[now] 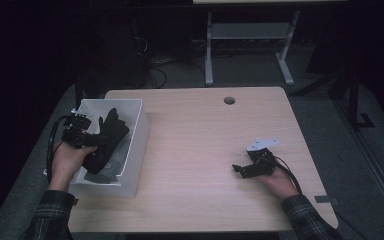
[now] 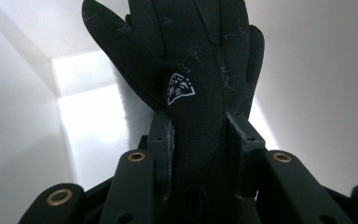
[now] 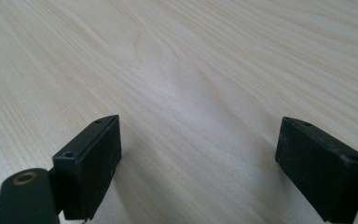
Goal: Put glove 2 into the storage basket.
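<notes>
Glove clamped in my left gripper [image 2: 199,135], over the white bin [image 1: 135,145].

L jaws pinch the black glove [image 2: 191,70] at its cuff end, fingers pointing away from me, w/ a small white logo [image 2: 181,88] facing up; bin walls all around it. My right gripper [image 3: 200,154] rests low on the wooden table [image 1: 200,150], well apart from the bin, jaws wide apart, nothing btw them.
</notes>
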Action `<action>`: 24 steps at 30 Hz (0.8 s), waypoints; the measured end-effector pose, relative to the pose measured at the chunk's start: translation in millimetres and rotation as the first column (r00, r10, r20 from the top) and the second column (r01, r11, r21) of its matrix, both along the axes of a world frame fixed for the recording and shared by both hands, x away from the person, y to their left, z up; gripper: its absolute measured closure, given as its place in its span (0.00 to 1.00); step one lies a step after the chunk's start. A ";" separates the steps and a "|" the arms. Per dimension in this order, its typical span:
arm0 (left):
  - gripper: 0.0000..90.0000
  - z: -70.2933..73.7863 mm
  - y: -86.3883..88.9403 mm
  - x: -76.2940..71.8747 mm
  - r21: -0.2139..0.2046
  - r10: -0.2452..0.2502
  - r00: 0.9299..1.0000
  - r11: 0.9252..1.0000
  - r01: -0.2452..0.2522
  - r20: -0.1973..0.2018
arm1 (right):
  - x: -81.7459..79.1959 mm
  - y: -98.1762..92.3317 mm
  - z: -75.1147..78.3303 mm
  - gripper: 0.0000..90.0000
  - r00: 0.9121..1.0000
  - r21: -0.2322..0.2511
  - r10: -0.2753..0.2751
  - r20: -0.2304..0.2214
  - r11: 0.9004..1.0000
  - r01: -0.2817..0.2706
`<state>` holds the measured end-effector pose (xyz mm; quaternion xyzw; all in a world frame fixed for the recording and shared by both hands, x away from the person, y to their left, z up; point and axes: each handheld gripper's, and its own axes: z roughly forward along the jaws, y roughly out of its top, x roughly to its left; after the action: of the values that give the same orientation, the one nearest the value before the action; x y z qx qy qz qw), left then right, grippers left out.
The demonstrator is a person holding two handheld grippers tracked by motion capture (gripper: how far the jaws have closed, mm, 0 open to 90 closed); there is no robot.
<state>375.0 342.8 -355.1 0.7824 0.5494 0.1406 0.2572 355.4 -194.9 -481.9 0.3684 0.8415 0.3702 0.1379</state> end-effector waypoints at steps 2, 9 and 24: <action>0.73 -5.1 0.2 1.7 0.012 0.007 1.000 1.000 -0.007 -0.009 | 0.0 -0.1 0.0 0.16 1.000 -0.001 0.001 0.000 1.000 -0.001; 0.72 -22.1 4.7 7.2 0.035 0.024 0.999 0.999 -0.023 -0.030 | 0.0 0.0 0.0 0.16 1.000 0.000 0.001 0.000 1.000 -0.001; 0.41 -11.7 1.2 7.3 0.049 -0.009 1.000 0.999 0.008 0.006 | 0.0 0.2 0.0 0.16 1.000 -0.001 0.000 0.001 1.000 0.000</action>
<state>382.3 344.1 -366.8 0.7904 0.5417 0.1554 0.2403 355.4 -194.7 -482.0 0.3683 0.8416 0.3701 0.1383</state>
